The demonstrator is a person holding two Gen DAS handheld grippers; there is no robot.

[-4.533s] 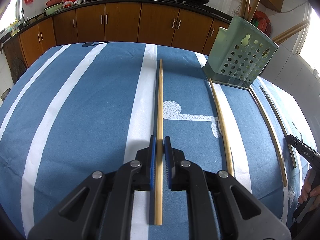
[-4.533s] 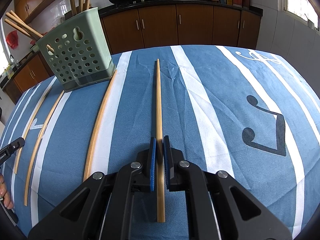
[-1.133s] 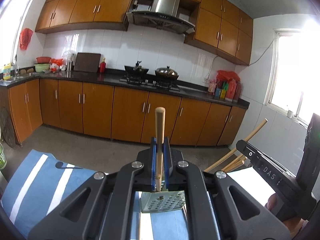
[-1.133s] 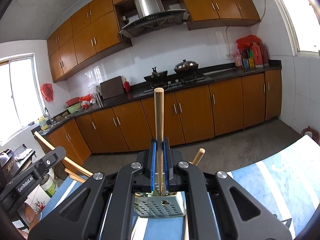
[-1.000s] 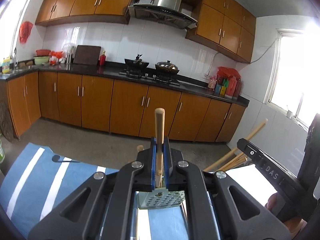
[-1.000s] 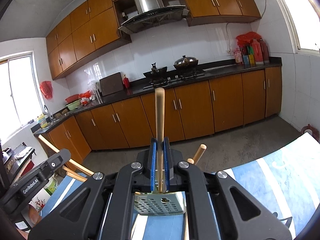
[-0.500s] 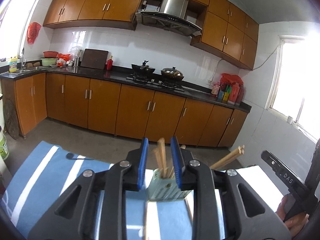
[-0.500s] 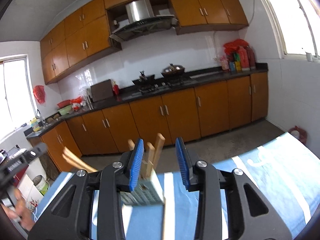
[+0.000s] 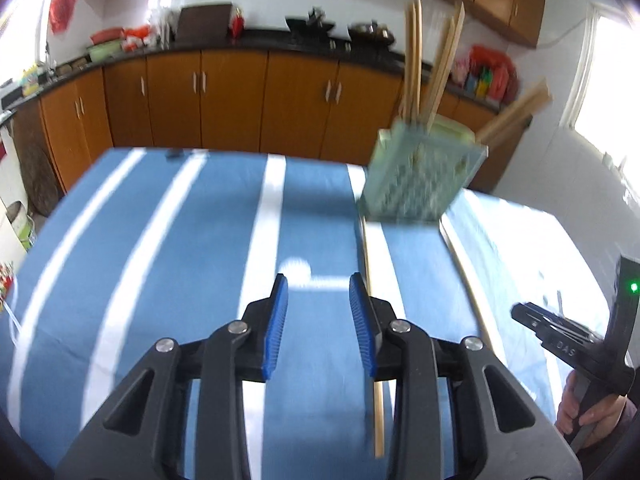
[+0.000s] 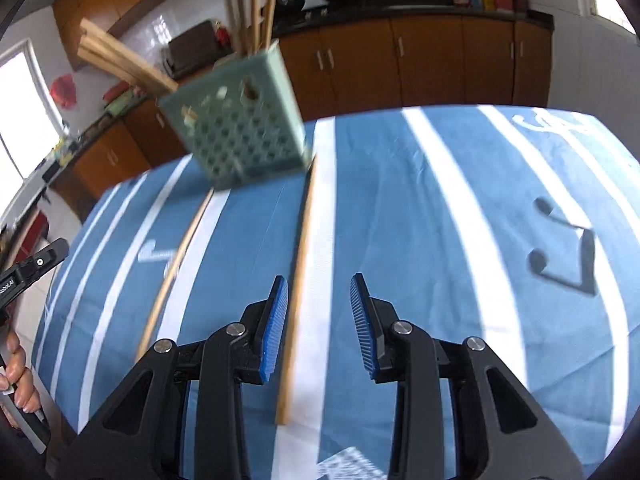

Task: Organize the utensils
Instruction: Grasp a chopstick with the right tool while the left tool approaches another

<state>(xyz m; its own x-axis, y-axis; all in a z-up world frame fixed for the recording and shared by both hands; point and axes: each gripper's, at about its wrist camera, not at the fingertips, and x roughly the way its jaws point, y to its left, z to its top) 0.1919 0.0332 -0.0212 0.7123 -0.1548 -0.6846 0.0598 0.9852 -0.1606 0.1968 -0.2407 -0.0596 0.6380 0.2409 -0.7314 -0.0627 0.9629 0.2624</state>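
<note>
I looked out over a surface (image 9: pixel 168 240) draped in blue cloth with white stripes and a black music note (image 10: pixel 564 256), as orange-brown kitchen cabinets (image 9: pixel 232 100), a dark countertop (image 9: pixel 280 38) and two woks (image 9: pixel 344 28) lined the wall beyond.

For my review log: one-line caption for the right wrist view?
Open right claw above the striped blue tablecloth, two chopsticks still lying before the green holder of upright chopsticks.

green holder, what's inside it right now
Several chopsticks stand in the green holder, tops fanning out above its rim. Their lower ends are hidden behind the perforated wall, which is blurred.
</note>
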